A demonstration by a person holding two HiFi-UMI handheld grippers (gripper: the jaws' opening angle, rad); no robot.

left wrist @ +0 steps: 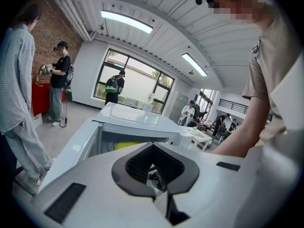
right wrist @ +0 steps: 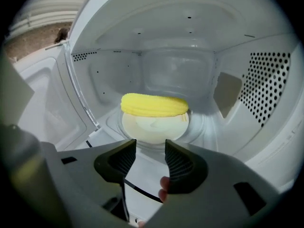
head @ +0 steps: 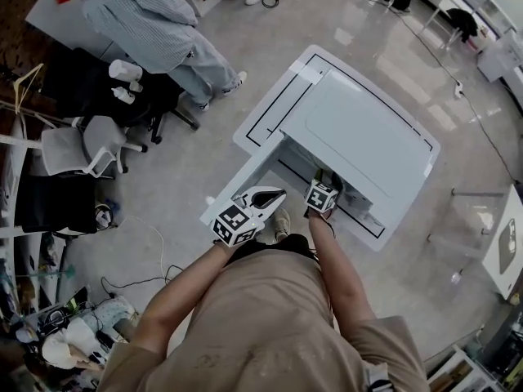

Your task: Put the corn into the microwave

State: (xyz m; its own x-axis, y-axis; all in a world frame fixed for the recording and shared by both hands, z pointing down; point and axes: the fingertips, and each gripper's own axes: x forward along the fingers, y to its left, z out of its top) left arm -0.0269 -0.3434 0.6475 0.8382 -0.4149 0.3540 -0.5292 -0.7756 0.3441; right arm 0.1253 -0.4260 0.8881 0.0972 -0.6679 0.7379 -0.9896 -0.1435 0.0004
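The yellow corn (right wrist: pixel 154 104) lies on its side on the round glass plate (right wrist: pixel 154 129) inside the white microwave (head: pixel 359 137). My right gripper (right wrist: pixel 150 146) is at the oven's mouth, just short of the plate, open with nothing between its pads; the corn lies beyond its tips. From above, the right gripper (head: pixel 325 191) sits at the microwave's open front. My left gripper (head: pixel 276 194) hovers left of it, beside the swung-out door (head: pixel 241 178). In the left gripper view the left gripper (left wrist: pixel 152 146) is shut and empty, and the corn (left wrist: pixel 126 145) shows as a yellow strip in the cavity.
The microwave stands on a low white table (head: pixel 270 104) with a black outline. A person in a striped shirt (head: pixel 155 23) and an office chair (head: pixel 90 141) are to the left. Cables (head: pixel 139 280) run over the floor. A clear table (head: pixel 482 219) is at the right.
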